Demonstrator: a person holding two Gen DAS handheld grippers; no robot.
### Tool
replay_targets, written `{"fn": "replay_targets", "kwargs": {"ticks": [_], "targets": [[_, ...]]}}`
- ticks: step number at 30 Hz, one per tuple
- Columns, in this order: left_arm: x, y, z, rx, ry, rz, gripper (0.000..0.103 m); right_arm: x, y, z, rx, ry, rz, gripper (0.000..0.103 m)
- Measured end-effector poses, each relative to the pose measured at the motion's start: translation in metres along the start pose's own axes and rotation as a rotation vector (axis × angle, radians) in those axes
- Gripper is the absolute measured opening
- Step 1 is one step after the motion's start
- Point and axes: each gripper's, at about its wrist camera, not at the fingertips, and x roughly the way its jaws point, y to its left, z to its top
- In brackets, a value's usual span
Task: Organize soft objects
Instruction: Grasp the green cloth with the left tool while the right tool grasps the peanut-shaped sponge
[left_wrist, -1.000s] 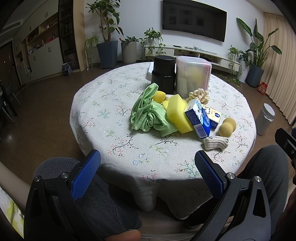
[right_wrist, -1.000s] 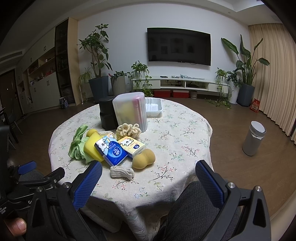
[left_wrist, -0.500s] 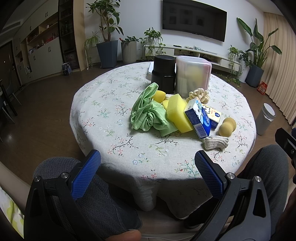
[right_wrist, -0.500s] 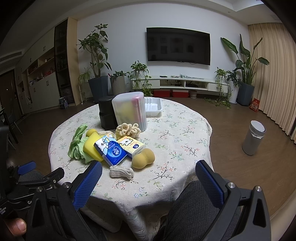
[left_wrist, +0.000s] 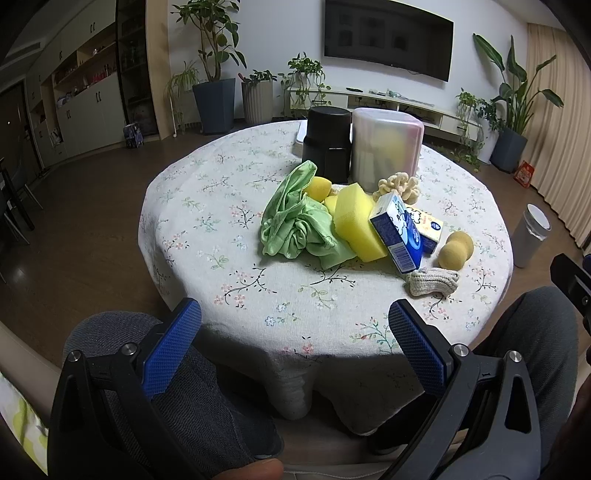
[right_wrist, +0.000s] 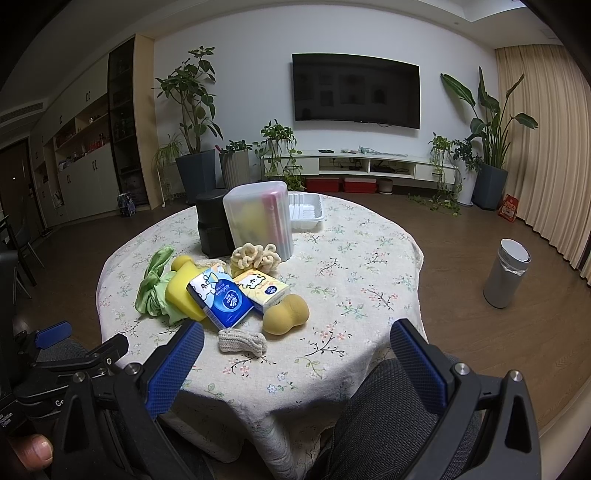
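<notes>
the step in hand is judged to be the first approach: nothing is gripped and no item has been lifted from the round table (right_wrist: 369, 236). the soft objects lie in one cluster left of table centre. in the right wrist view the green cloth (right_wrist: 153, 291) sits at the cluster's 9 o'clock edge, touching the yellow sponge block (right_wrist: 181, 291). the blue tissue pack (right_wrist: 219, 299) leans on that sponge, with the yellow tissue pack (right_wrist: 262, 290) just beside it at 3 o'clock. the peanut-shaped sponge (right_wrist: 286, 315) lies at 4 o'clock and the knitted beige cloth (right_wrist: 242, 341) at 6 o'clock, nearest the table edge. the cream chenille scrunchie (right_wrist: 255, 256) rests at 12 o'clock against the frosted plastic bin (right_wrist: 258, 218), beside the black container (right_wrist: 212, 225); a white tray (right_wrist: 306, 212) stands behind the bin.

procedure, as a judgement: take the outermost, free-lying item first, the knitted beige cloth or the peanut-shaped sponge, so the leaning packs are not disturbed. close gently; soft items compress and may slip. which container is the destination cannot be told.

pose: the left gripper (left_wrist: 295, 345) and the right gripper (right_wrist: 295, 356) are both held low over the person's lap, short of the table edge, pointing forward at the cluster. both have fingers spread wide with nothing between them.
</notes>
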Motion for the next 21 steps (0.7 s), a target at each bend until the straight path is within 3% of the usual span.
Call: {"fn": "replay_targets", "kwargs": {"ticks": [9,15,21], "targets": [[0.032,-0.012,-0.006,0.041,0.085,-0.070,0.103,0.027,-0.008,-0.004,0.012,0.079,0.032,0.103],[0.056,-0.025,-0.010,0.104,0.134,-0.149,0.101,0.086,-0.023,0.001,0.040,0.235,0.102,0.103],[0.070,-0.048,-0.010,0.172,0.163,-0.259,0.095,0.135,-0.023,0.004,0.018,0.360,0.140,0.093]]}}
